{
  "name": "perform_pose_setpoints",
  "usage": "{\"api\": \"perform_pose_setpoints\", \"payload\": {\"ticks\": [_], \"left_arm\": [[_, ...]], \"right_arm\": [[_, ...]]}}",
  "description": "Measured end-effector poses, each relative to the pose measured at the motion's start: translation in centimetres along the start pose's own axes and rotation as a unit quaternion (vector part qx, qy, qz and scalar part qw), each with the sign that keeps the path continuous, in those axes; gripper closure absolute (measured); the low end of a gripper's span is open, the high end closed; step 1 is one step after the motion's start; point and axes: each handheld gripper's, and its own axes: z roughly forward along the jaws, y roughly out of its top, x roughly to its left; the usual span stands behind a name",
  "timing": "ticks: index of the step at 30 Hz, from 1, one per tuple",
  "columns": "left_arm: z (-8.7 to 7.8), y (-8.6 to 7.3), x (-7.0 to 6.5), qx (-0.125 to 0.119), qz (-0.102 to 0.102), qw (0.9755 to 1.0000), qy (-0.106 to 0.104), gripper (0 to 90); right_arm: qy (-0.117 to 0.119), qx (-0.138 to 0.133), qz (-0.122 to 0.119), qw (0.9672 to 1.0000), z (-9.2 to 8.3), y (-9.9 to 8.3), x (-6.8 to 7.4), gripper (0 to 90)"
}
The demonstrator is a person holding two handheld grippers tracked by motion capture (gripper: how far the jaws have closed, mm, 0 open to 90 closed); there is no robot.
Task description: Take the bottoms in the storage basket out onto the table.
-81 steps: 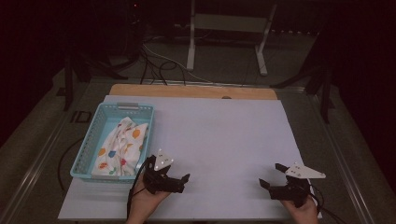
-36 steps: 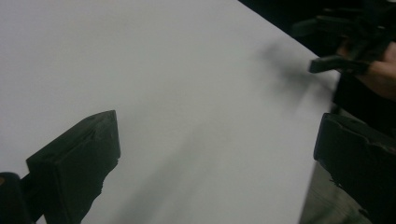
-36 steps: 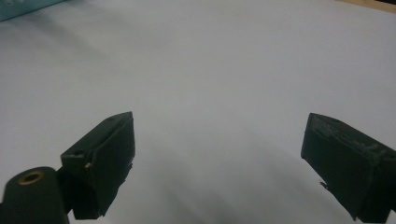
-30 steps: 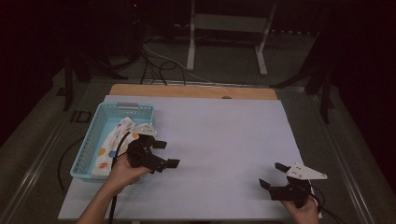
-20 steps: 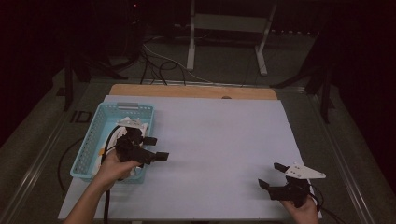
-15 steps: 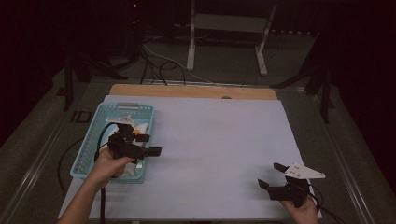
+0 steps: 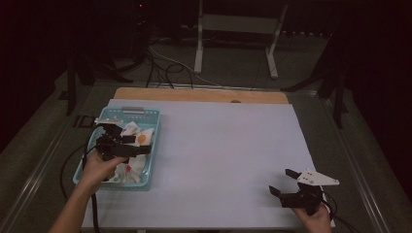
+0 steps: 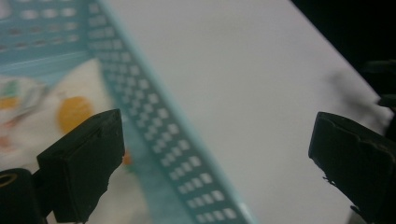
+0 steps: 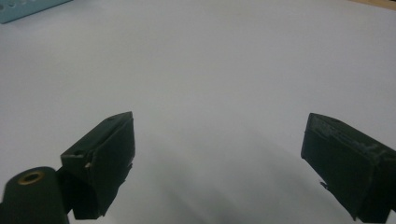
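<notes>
A teal plastic basket stands at the left of the white table and holds a crumpled white cloth with orange and red prints. My left gripper hovers over the basket, open, with nothing between its jaws. In the left gripper view the basket's perforated wall runs between the wide-apart jaws, with the cloth to the left of it. Near the table's front right corner my right gripper rests low, open and empty, above bare white surface.
The white table top spreads between the two grippers. A wooden strip borders its far edge. Cables and a metal stand sit on the dark floor beyond. A black cable trails from the left gripper.
My left gripper has moved from the table's front toward the left and far side, ending over the basket. It stays open. The right gripper has held still.
</notes>
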Motion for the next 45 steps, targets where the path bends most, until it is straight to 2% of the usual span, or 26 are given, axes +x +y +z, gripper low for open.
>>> {"api": "perform_pose_setpoints", "payload": {"ticks": [4,8,13,17,21,24,26,29,31,34,35,36,37,40,45], "left_arm": [[-0.1,-0.3,1.0,0.007,-0.008,0.9991,0.042,4.5],[0.2,-0.6,1.8,0.019,-0.013,0.9962,0.085,4.2],[0.6,-0.9,2.8,0.033,-0.031,0.9929,0.111,4.2],[0.9,-0.9,3.6,0.04,-0.04,0.9877,0.146,4.2],[1.6,-1.0,4.2,0.06,-0.047,0.9799,0.184,4.5],[2.3,-1.2,4.6,0.083,-0.042,0.9753,0.2,4.6],[2.7,-1.2,4.9,0.094,-0.047,0.9708,0.215,6.3],[3.0,-1.2,5.3,0.1,-0.06,0.9673,0.225,13.0],[3.1,-1.2,5.6,0.105,-0.066,0.9658,0.228,13.2],[3.3,-1.2,6.0,0.118,-0.077,0.9622,0.233,13.3],[3.4,-1.3,6.1,0.125,-0.078,0.96,0.238,13.3],[3.5,-1.3,6.2,0.131,-0.08,0.9567,0.247,13.3],[3.6,-1.4,6.4,0.135,-0.083,0.9554,0.249,13.4],[3.8,-1.5,6.6,0.15,-0.087,0.9528,0.249,13.5],[4.1,-1.5,6.8,0.163,-0.096,0.9514,0.243,14.4]], "right_arm": [[0.002,0.001,-0.002,1.0,0.0,0.0,0.0,9.9],[0.003,0.002,-0.002,1.0,0.1,0.0,0.0,9.9],[0.003,0.002,-0.004,1.0,0.2,0.0,0.0,9.9],[0.005,0.004,-0.005,1.0,0.3,0.0,0.0,9.9],[0.005,0.004,-0.005,1.0,0.3,0.0,0.1,9.9],[0.006,0.003,-0.005,1.0,0.3,0.0,0.1,9.8],[0.007,0.004,-0.006,1.0,0.4,0.0,0.1,9.9],[0.008,0.004,-0.006,0.9999,0.4,0.0,0.1,9.9],[0.008,0.003,-0.006,0.9999,0.4,0.0,0.1,9.9],[0.008,0.003,-0.007,0.9999,0.4,0.1,0.2,9.9],[0.009,0.003,-0.007,0.9999,0.5,0.1,0.2,9.9],[0.011,0.003,-0.007,0.9999,0.5,0.0,0.2,9.8],[0.013,0.005,-0.008,0.9999,0.5,0.0,0.2,9.9],[0.013,0.007,-0.011,0.9998,0.6,0.1,0.3,9.9],[0.016,0.004,-0.01,0.9998,0.7,0.2,0.4,9.9]]}}
